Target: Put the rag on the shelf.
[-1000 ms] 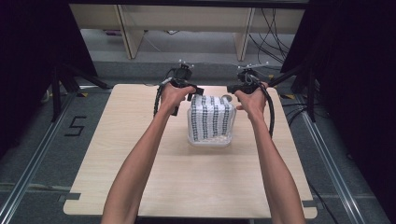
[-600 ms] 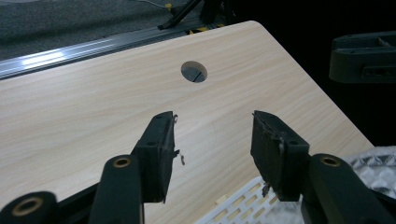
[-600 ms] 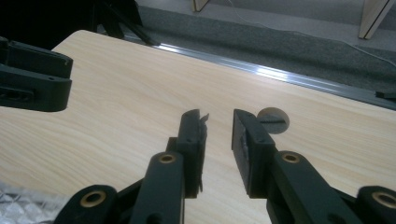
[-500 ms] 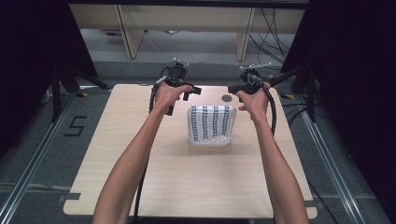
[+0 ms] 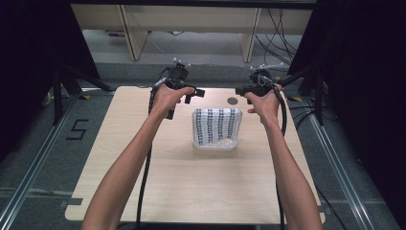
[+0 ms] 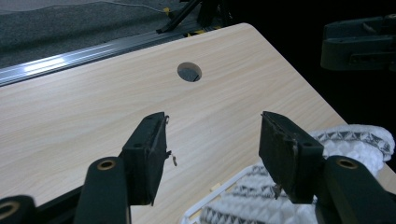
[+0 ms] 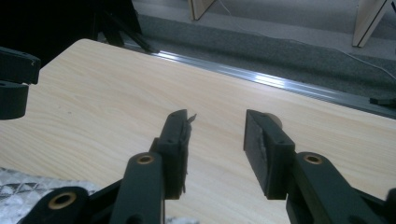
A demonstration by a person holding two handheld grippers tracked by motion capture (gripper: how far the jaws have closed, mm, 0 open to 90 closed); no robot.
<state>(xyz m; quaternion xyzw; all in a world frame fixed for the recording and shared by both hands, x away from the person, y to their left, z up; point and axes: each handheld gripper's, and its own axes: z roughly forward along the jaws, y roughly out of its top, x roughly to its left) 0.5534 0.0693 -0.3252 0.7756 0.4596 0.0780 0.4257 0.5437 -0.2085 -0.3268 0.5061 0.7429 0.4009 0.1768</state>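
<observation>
Pale wooden table (image 5: 191, 177), grey floor (image 5: 43, 191)

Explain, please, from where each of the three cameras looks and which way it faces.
High view: above the person's side, facing forward and down on the light wooden table; forearms, left gripper and right gripper show.
Left gripper view: rides the left gripper, looking along its open jaws over the table's round hole.
Right gripper view: rides the right gripper, jaws open, facing across the table toward the floor.
Shared: the gripper views and the high view show the white basket holding a black-and-white patterned cloth.
</observation>
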